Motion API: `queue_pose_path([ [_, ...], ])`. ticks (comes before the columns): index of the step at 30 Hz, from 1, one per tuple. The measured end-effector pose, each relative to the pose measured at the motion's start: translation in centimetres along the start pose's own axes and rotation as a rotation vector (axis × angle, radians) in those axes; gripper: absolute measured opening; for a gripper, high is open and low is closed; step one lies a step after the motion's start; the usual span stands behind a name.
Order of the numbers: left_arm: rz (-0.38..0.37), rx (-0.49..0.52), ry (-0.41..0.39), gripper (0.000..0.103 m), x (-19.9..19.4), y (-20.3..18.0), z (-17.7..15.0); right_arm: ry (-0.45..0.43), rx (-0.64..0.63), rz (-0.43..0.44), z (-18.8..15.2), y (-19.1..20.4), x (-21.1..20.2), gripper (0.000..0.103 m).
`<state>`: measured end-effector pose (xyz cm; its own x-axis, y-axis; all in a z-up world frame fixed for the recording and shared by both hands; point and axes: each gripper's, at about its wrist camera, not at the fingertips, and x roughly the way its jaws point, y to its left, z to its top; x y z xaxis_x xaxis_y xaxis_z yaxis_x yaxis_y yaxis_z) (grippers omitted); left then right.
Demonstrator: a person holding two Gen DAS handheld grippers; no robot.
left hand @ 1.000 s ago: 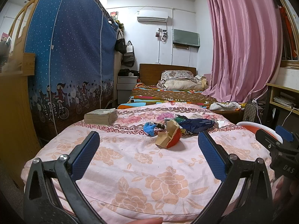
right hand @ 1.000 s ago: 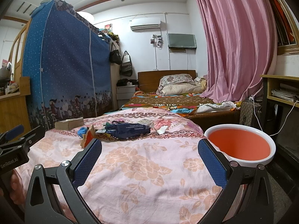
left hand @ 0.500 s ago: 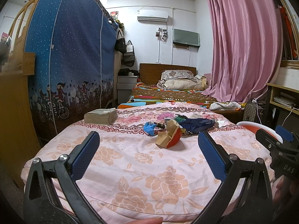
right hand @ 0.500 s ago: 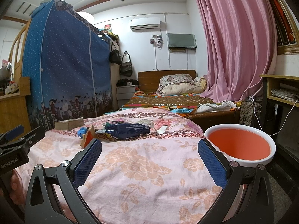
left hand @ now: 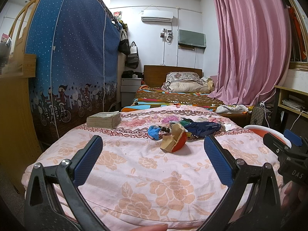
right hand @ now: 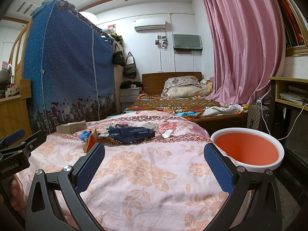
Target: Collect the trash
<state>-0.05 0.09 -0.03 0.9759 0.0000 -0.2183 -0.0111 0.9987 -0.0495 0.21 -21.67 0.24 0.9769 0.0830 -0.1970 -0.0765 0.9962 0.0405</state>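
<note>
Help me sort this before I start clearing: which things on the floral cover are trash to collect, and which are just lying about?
For the job:
dark blue wrapper
torn orange-and-brown paper
crumpled blue scrap
white paper scrap
orange bin

Lying about:
thick old book
pillows
hanging bags

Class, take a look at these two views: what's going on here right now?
A person holds two open grippers at the near edge of a table covered in a pink floral cloth, gripping nothing. The left gripper faces a torn brown-and-orange paper wrapper, with a crumpled blue scrap and a dark blue foil snack bag beyond it. The right gripper has an orange bin with a white rim to its right. No trash is visible in the bin, so collecting has not started.
</note>
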Motion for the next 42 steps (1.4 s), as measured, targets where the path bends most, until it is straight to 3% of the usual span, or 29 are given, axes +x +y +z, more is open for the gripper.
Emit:
queue_pose_path([
  [22,-0.013,-0.033,0.005,0.091,0.2,1.6,-0.1,-0.021,-0.002,0.01,0.0,0.0,0.0,0.103],
  [29,-0.038,-0.03,-0.006,0.091,1.5,1.4,1.2,-0.026,0.008,0.043,2.1,-1.1,0.5,0.103],
  [39,-0.102,0.015,0.083,0.09,5.0,-0.2,2.7,0.044,-0.058,-0.04,5.1,-2.4,5.1,0.103],
  [42,-0.127,0.026,0.138,0.087,6.6,-0.8,3.0,0.122,-0.087,-0.049,5.9,-2.8,7.7,0.103],
])
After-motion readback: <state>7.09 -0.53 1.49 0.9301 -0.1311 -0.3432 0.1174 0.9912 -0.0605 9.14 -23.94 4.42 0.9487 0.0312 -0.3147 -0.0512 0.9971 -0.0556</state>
